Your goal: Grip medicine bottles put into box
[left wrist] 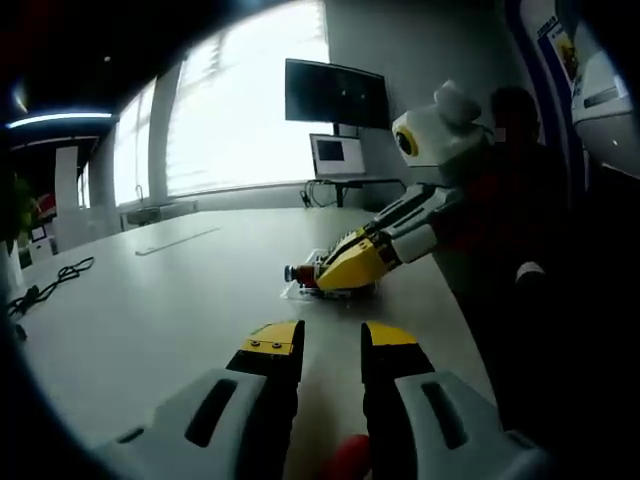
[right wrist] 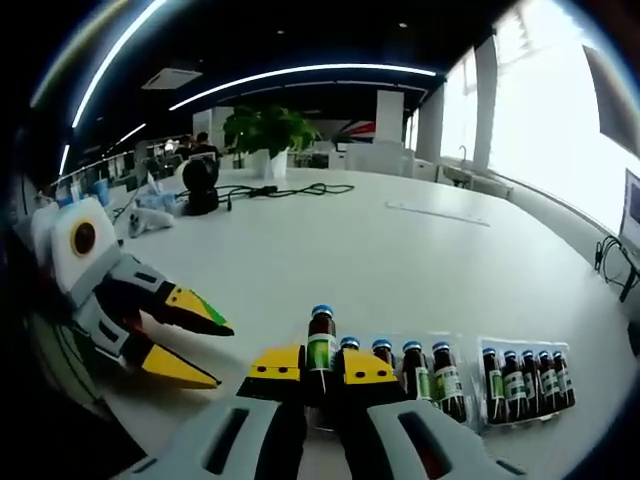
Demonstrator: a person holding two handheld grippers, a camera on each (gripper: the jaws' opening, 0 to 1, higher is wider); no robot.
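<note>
I am closing my right gripper (right wrist: 322,372) on one medicine bottle (right wrist: 321,353), a dark brown vial with a blue cap and a green label, and its yellow-tipped jaws are pressing it from both sides, with the cap standing up between them. In the left gripper view the same gripper (left wrist: 335,272) is reaching down to the clear tray (left wrist: 300,290) on the white table (left wrist: 160,310), so I judge the bottle is just being taken from its slot or is barely out of it; I cannot tell whether it is already lifted clear. Just beside the gripped bottle, four more bottles (right wrist: 415,370) are standing in a row in the near tray (right wrist: 452,345), and a second tray (right wrist: 520,380) with about five bottles is lying next to it, apparently untouched. My left gripper (left wrist: 332,352) is hanging with its jaws parted and holding nothing, well short of the trays; something red is showing blurred at the base of its jaws, and I cannot make out what it is. In the right gripper view it (right wrist: 205,350) is coming in from the left, jaws spread. I am not finding the target box from either camera, so the task looks to be at its beginning: one bottle in the grip, the others waiting.
</note>
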